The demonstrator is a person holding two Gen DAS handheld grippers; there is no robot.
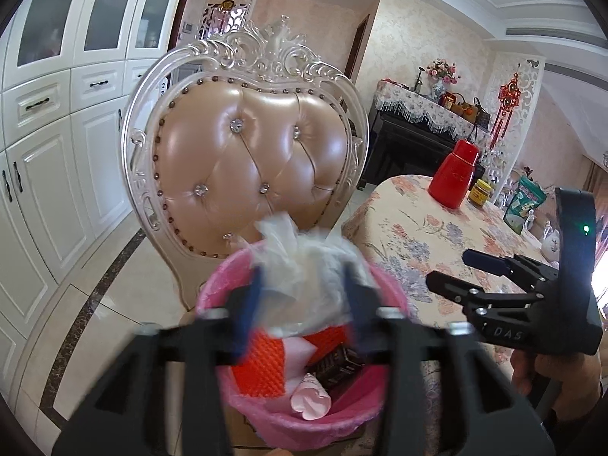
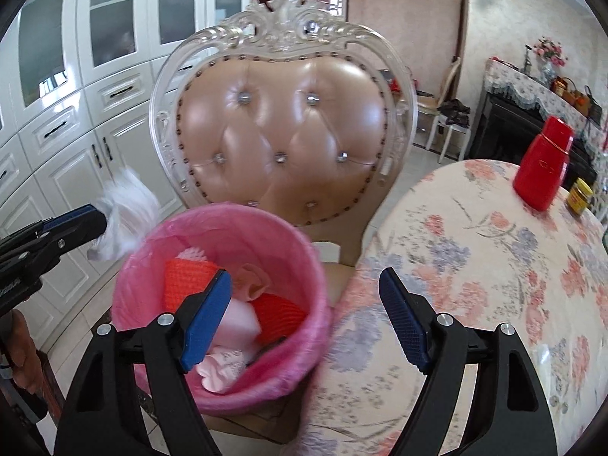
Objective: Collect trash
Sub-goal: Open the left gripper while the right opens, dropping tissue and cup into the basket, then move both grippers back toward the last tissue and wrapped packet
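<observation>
The left tongs [image 1: 300, 285] were clamped on a crumpled white tissue [image 1: 300, 258], one blue pad on each side of it. The tissue was blurry in both views. Its long way ran from the tongs forward, and its loose, fluffy end pointed up and away from them, toward the chair back [image 1: 247, 144]. The tissue hung just above the near rim of the pink bin [image 1: 376, 288], which sat right below and ahead of the left tongs. In the right wrist view the tissue [image 2: 125, 220] stuck out past the tip of the left tongs [image 2: 95, 224], over the bin's [image 2: 152, 250] left rim. Inside the bin, under the left tongs, lay orange net foam [image 1: 262, 361], a pale pink wad [image 1: 309, 399] and a dark wrapper [image 1: 338, 366] with print too blurry to read. The right tongs [image 2: 306, 315] were wide apart and held nothing. Their left pad sat over the bin and their right pad sat over the edge of the desk [image 2: 475, 266], which had a flowered cloth. From the left wrist view the right tongs [image 1: 452, 268] hovered off to the right, above the desk [image 1: 418, 228], and white letters on their black body read "DAS". Far ahead and to the right of the right tongs stood a red bottle [image 2: 543, 163] on the desk, with raised marks too small to read, and a small yellow jar [image 2: 579, 195] just beside it.
</observation>
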